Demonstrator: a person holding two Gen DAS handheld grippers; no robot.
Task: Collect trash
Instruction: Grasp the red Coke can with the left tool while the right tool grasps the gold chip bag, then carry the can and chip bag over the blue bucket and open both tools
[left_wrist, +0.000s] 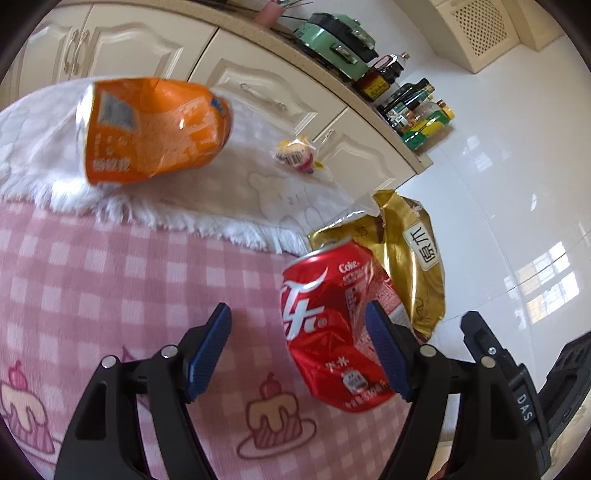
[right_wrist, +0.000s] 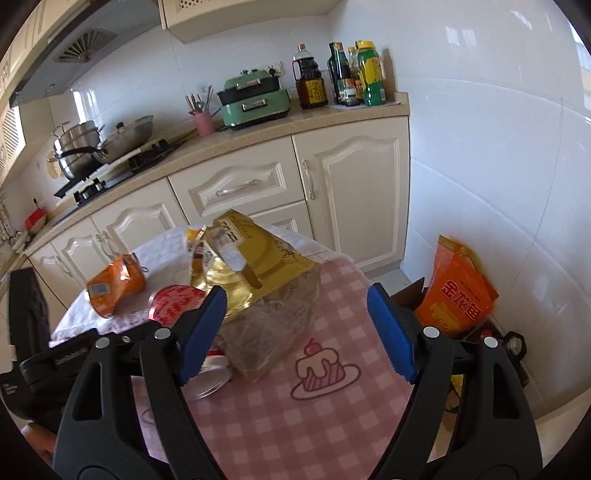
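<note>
A dented red cola can (left_wrist: 332, 325) lies on the pink checked cloth (left_wrist: 110, 280), between the open fingers of my left gripper (left_wrist: 299, 325), close to the right pad. A gold snack bag (left_wrist: 406, 251) lies just beyond it. An orange snack bag (left_wrist: 155, 129) and a small yellow wrapper (left_wrist: 295, 153) lie on the white fluffy mat (left_wrist: 184, 206). In the right wrist view my right gripper (right_wrist: 297, 310) is open and empty above the cloth, near the gold bag (right_wrist: 258, 266); the can (right_wrist: 177, 302) and orange bag (right_wrist: 114, 282) lie to its left.
A box (right_wrist: 417, 295) on the floor at the right holds an orange bag (right_wrist: 458, 291). Cream cabinets (right_wrist: 351, 184) and a counter with a green cooker (right_wrist: 255, 98), bottles (right_wrist: 343, 74) and pots (right_wrist: 99, 144) stand behind the table.
</note>
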